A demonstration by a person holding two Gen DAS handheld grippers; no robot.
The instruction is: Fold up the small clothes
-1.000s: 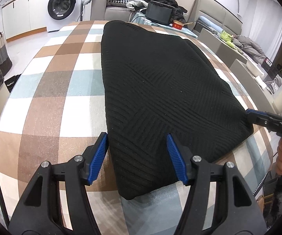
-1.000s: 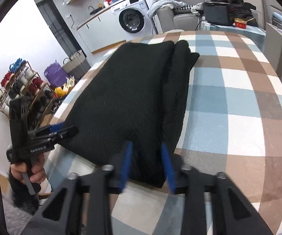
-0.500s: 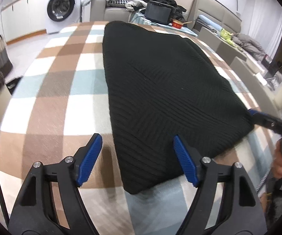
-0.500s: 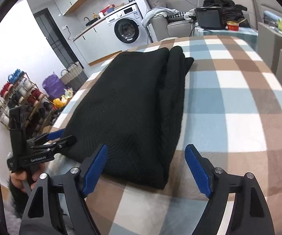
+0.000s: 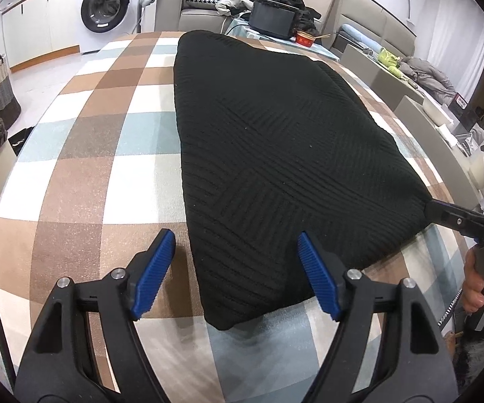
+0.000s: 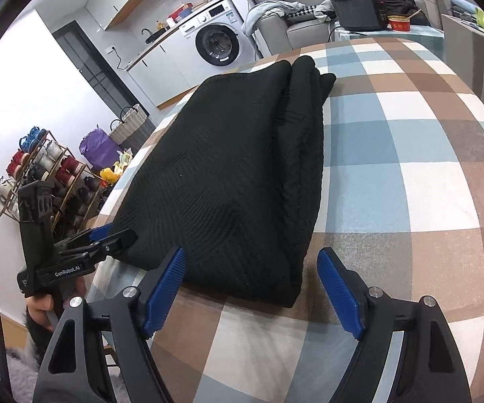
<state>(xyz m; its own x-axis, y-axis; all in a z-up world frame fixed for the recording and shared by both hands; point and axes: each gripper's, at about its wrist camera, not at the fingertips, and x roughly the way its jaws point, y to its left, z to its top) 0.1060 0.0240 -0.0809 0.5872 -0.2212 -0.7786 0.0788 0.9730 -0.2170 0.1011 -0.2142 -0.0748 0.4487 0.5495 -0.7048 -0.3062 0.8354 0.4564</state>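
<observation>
Blue ribbed pads on the left gripper (image 5: 235, 272) now stand spread wide, where a second ago they sat closer in on the near corner of the black knit garment (image 5: 275, 154); nothing is pinched, the corner merely lies between and ahead of them. The right gripper (image 6: 250, 288) has likewise sprung apart from a nearly closed pinch on the other near corner and its jaws hold nothing. Both releases suggest the fold just made is finished and let go. The garment rests flat on the checked counter (image 5: 94, 154) as a long folded slab, its stacked layers showing along the right-hand edge in the right wrist view. Probably another fold, end to end, comes next.
</observation>
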